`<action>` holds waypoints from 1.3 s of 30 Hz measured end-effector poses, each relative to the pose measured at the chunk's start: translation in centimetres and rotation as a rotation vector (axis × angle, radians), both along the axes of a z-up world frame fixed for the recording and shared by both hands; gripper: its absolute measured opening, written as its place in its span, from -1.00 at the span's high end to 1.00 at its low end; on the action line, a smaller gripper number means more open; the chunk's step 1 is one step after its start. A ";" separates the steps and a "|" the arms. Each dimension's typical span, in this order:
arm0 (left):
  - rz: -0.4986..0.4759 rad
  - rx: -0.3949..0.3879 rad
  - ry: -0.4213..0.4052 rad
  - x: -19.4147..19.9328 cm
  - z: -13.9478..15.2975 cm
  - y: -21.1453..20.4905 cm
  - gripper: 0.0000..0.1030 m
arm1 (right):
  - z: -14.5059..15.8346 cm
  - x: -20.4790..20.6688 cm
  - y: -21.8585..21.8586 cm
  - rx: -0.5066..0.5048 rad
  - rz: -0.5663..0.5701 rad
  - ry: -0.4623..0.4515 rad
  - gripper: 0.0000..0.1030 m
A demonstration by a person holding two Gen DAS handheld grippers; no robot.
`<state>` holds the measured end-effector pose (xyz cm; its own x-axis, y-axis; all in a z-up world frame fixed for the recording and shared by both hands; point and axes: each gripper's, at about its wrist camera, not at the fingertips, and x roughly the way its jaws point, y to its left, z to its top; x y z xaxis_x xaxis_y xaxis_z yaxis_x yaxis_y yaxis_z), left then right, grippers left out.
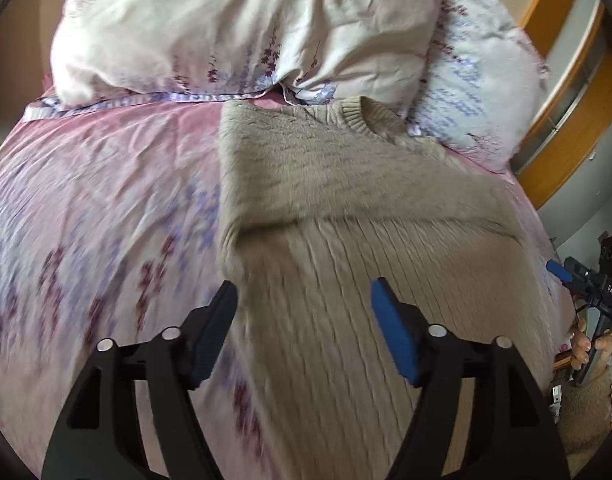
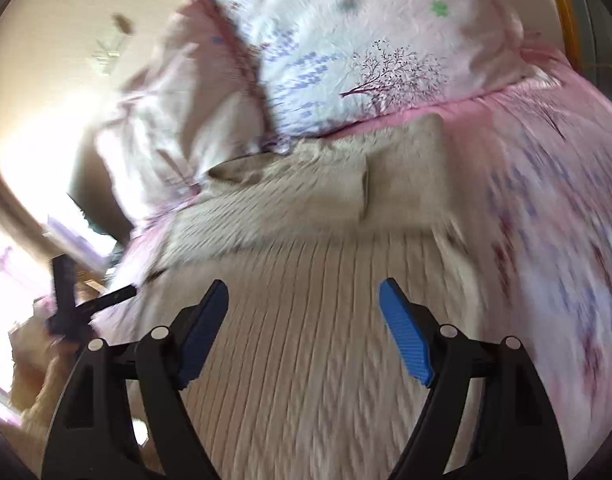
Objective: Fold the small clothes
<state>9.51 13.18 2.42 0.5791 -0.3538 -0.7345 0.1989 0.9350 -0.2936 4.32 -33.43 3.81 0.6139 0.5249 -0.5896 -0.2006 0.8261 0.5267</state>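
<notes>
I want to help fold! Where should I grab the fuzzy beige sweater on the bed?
Best guess: pinch the beige ribbed knit sweater at its near hem, coming from the side closest to you. It lies flat on the pink floral bedsheet with sleeves already folded across, neck towards the pillows, so the bottom edge could lift up over them. Both tools, left and right, are open above it.
</notes>
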 end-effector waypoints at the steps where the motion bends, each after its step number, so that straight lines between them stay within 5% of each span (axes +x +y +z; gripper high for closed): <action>1: -0.010 -0.018 -0.010 -2.0 0.3 0.6 -0.39 | 0.0 -2.5 -0.9 0.018 0.036 -0.013 -0.51; 6: -0.060 -0.104 -0.026 -9.2 0.7 2.3 -0.39 | -1.0 -11.3 -3.8 0.055 0.101 -0.028 -0.51; 10: -0.125 -0.157 0.019 -13.2 -0.4 2.2 -0.38 | -3.6 -15.5 -6.1 0.113 0.049 0.063 -0.50; 15: -0.172 -0.179 0.098 -15.0 -2.8 1.4 -0.38 | -7.4 -15.1 -6.5 0.213 0.038 0.180 -0.48; 24: -0.104 -0.184 0.219 -15.1 -6.0 1.8 -0.32 | -10.4 -12.6 -4.4 0.272 0.105 0.216 0.08; 27: -0.109 -0.267 0.236 -14.5 -6.3 1.9 -0.25 | -10.3 -12.4 -4.1 0.285 0.121 0.205 0.30; 30: -0.123 -0.322 0.267 -14.2 -6.7 1.6 0.00 | -9.9 -12.3 -3.5 0.280 0.148 0.192 0.65; 32: -0.135 -0.355 0.306 -14.0 -7.2 1.4 0.36 | -9.4 -12.3 -3.0 0.258 0.167 0.177 0.78; 39: -0.127 -0.432 0.352 -13.3 -7.3 1.1 0.77 | -7.6 -12.4 -2.1 0.191 0.225 0.135 0.87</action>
<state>-3.77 14.32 -4.84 0.2588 -0.7157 -0.6487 0.1225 0.6905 -0.7129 -8.06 -35.49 -3.82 0.3928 0.7475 -0.5357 -0.2843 0.6527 0.7023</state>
